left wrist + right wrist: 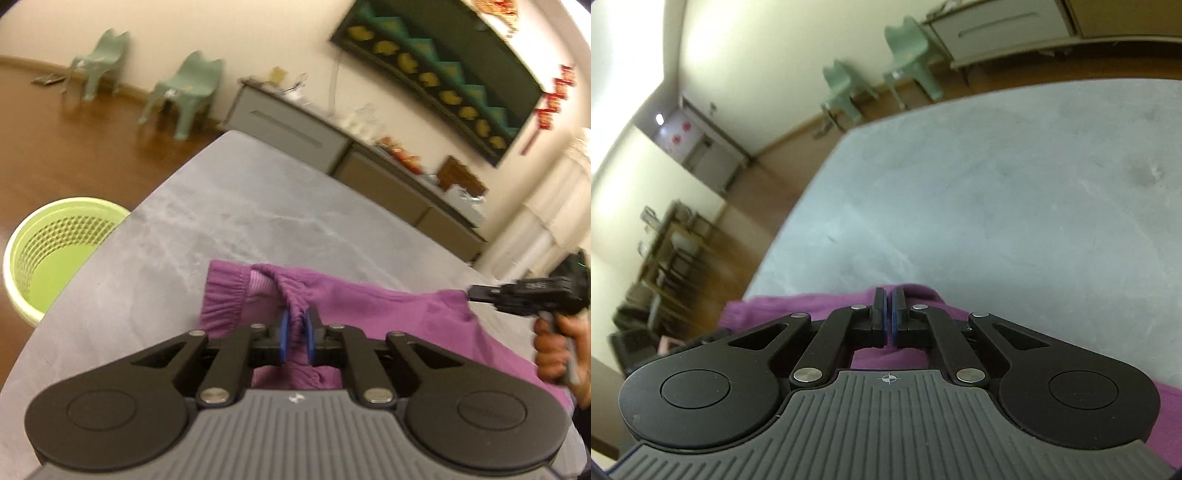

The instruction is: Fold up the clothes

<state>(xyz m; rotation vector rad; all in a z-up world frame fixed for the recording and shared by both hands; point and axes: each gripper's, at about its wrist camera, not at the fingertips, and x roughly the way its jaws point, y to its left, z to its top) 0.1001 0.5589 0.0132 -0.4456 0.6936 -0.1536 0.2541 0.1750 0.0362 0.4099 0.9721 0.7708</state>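
Note:
A purple garment with an elastic waistband lies on the grey table. My left gripper is shut on a bunched fold of the waistband, held between its blue pads. My right gripper shows at the right of the left wrist view, pinching the garment's far edge, with a hand on its handle. In the right wrist view my right gripper has its jaws nearly together over the purple garment; the cloth between them is barely visible.
A light green mesh basket stands on the floor by the table's left edge. Two green chairs stand by the far wall. A low grey cabinet with clutter runs along the wall behind the table.

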